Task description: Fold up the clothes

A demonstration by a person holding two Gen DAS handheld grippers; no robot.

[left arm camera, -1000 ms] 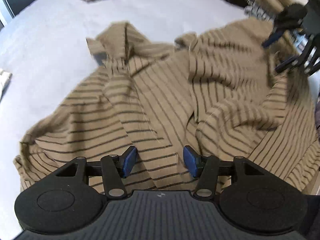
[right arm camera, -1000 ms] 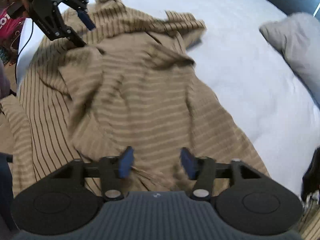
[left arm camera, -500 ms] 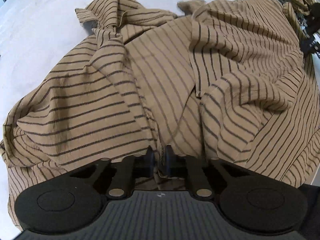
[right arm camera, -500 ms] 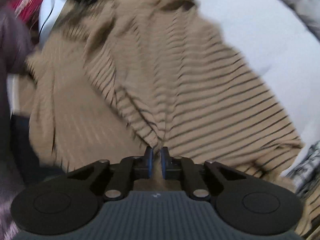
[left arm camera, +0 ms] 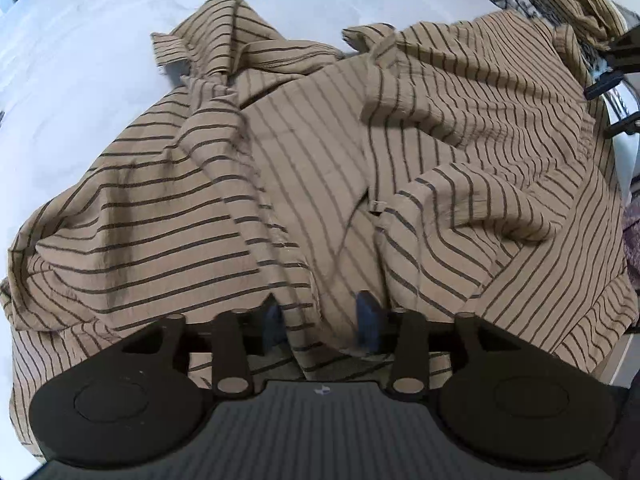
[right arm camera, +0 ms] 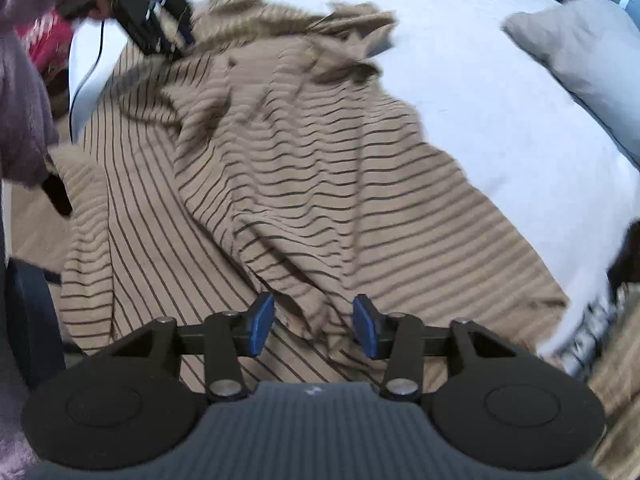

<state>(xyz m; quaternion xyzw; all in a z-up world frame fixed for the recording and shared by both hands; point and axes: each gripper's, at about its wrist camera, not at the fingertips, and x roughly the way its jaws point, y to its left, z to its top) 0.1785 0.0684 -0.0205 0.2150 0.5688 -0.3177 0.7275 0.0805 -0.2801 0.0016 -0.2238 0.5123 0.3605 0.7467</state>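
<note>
We see the striped shirt (left arm camera: 320,168) lying crumpled and unfolded on the bed (left arm camera: 100,40), so nearly all the folding remains, while the left claw (left arm camera: 320,316) and right claw (right arm camera: 314,324) have just been opening, cloth bunched between their parted pads; no containers show.

Soft, even daylight; fisheye bending at the edges; right wrist view smeared by motion blur
</note>
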